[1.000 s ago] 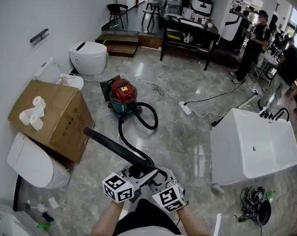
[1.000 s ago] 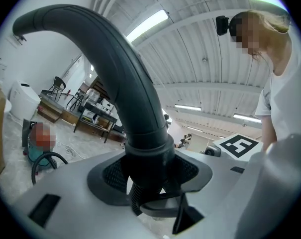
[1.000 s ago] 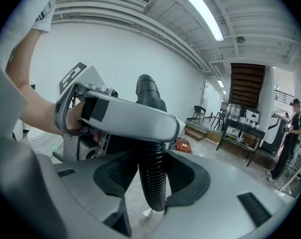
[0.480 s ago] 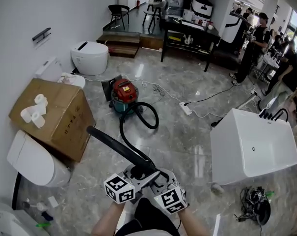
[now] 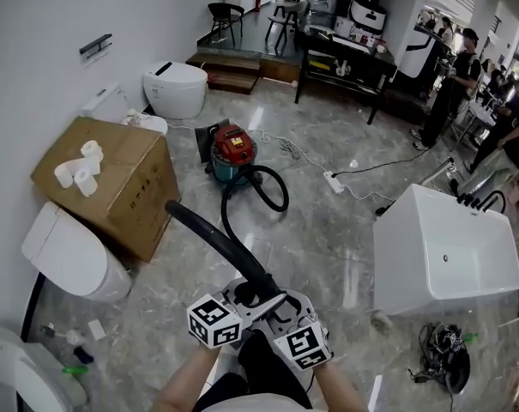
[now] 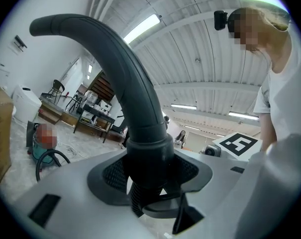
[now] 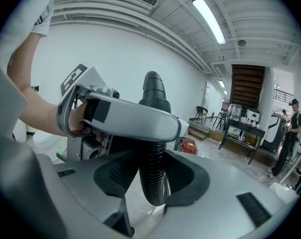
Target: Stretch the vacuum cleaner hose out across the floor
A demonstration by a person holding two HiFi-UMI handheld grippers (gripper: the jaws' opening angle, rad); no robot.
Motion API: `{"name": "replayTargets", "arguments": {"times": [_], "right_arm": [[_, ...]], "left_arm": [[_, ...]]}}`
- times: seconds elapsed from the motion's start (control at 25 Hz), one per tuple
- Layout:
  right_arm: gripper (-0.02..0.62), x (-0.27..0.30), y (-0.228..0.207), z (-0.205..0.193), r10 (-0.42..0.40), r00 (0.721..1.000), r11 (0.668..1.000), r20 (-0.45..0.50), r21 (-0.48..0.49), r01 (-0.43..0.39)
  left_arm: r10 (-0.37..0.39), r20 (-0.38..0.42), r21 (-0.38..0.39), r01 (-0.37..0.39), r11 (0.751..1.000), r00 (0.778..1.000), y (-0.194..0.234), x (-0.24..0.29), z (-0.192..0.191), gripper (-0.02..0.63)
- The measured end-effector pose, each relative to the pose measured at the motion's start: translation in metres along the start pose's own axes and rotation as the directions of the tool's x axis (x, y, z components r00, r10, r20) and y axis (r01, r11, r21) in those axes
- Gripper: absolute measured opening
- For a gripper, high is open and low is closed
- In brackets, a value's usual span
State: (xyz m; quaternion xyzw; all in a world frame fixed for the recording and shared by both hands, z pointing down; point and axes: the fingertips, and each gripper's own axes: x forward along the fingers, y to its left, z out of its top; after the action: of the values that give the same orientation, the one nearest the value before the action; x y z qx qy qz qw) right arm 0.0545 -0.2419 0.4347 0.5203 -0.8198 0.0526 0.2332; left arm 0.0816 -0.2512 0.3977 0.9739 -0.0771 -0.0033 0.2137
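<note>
The stretching step is judged in hand: the wand end is clamped by the left hand-held gripper, the ribbed hose by the right hand-held gripper. A further pull away from the red vacuum cleaner is called for, so the loop is straightened.

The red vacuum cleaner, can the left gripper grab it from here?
Probably not. The left gripper is closed on the hose, and the red vacuum cleaner stands far off across the floor, beyond the hose's loop. It would have to let go and move closer.
</note>
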Motion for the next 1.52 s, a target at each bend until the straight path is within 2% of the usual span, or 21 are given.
{"name": "replayTargets", "arguments": {"times": [0.32, 0.64, 0.84, 1.04, 1.28, 1.52], "right_arm": [[0.17, -0.048, 0.062, -0.003, -0.002, 0.999, 0.999, 0.033, 0.044, 0.001], [0.17, -0.095, 0.108, -0.01, -0.015, 0.999, 1.0, 0.051, 0.024, 0.013], [0.17, -0.123, 0.137, -0.017, 0.004, 0.999, 1.0, 0.054, -0.008, -0.003], [0.17, -0.152, 0.164, -0.025, 0.023, 0.997, 1.0, 0.075, 0.008, -0.024], [0.171, -0.177, 0.182, -0.03, 0.042, 0.996, 0.999, 0.08, 0.028, -0.044], [0.172, -0.201, 0.179, -0.035, 0.074, 0.995, 0.997, 0.06, -0.027, -0.073]], "left_arm": [[-0.01, 0.016, 0.009, 0.01, 1.0, 1.0, -0.059, -0.044, -0.019, 0.238], [-0.018, 0.018, 0.038, 0.017, 0.999, 1.0, -0.116, -0.074, -0.038, 0.238], [-0.017, 0.019, 0.038, 0.016, 0.999, 1.0, -0.15, -0.093, -0.051, 0.238], [-0.018, 0.023, 0.049, 0.017, 0.999, 1.0, -0.183, -0.108, -0.066, 0.238], [-0.017, 0.058, -0.009, 0.017, 1.0, 0.998, -0.208, -0.117, -0.073, 0.238], [0.025, 0.089, -0.042, -0.021, 0.999, 0.996, -0.228, -0.108, -0.076, 0.238]]}}
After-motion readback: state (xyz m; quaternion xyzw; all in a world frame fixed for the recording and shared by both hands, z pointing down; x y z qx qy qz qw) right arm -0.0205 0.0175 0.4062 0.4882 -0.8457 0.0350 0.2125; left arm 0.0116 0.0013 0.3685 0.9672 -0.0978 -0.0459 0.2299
